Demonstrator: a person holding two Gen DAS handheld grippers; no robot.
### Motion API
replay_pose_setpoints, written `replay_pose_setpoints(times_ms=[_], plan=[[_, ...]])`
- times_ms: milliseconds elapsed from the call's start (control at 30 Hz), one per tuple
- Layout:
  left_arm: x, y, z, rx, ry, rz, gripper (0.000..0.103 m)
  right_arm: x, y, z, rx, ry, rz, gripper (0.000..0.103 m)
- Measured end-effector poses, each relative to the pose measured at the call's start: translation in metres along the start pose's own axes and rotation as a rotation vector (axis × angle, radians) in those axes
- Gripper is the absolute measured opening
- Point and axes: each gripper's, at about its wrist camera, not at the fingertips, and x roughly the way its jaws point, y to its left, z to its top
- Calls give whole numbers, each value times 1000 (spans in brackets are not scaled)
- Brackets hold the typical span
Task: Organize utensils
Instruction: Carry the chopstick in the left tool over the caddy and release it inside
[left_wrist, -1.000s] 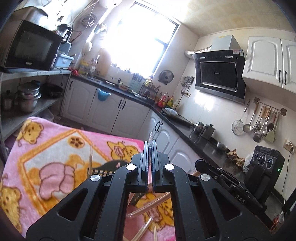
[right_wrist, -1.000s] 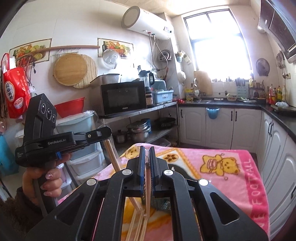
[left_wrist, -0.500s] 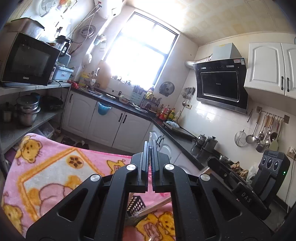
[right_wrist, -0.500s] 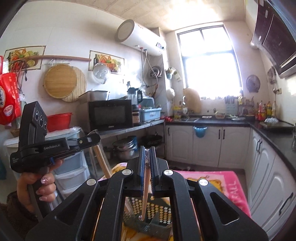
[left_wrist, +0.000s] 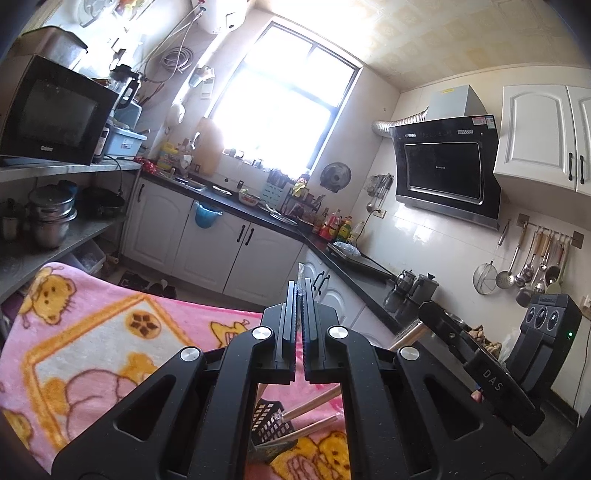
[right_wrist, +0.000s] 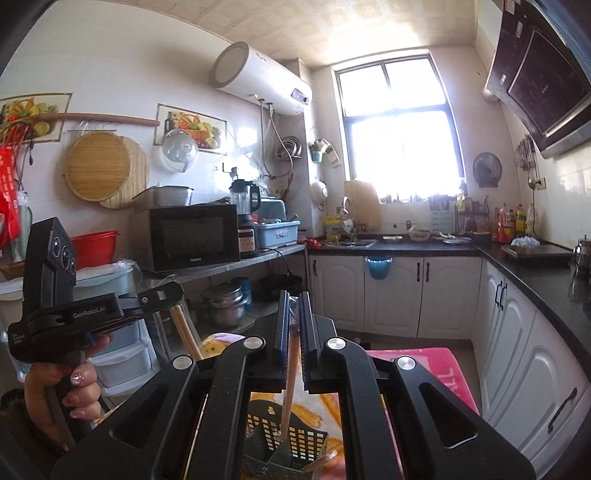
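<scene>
Above the pink blanket (left_wrist: 92, 332), both my tools pinch wrapped chopsticks.

Between its pads, my right tool (right_wrist: 293, 325) is clamped on a chopstick (right_wrist: 288, 391) that hangs tip-down into the black basket (right_wrist: 295, 439) below. My left tool (left_wrist: 300, 314) is closed tight on a thin clear wrapper end (left_wrist: 300, 275) poking up past its tips; its chopstick (right_wrist: 184, 332) slants downward. More chopsticks (left_wrist: 314, 404) lean in the basket, which sits on the blanket-covered desk. A hand (right_wrist: 66, 391) grips the left handle.

Pink bear-print blanket (left_wrist: 92, 332) under black perforated basket (right_wrist: 295, 439)
</scene>
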Motion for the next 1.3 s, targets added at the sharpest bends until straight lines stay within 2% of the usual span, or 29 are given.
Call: replay_pose_setpoints(times_ms=[367, 1300], plan=[[21, 18, -21, -29, 41, 3, 1, 22, -8, -21, -6, 41, -54, 5], [40, 46, -69, -70, 109, 28, 1, 43, -13, -71, 51, 155, -70, 8]])
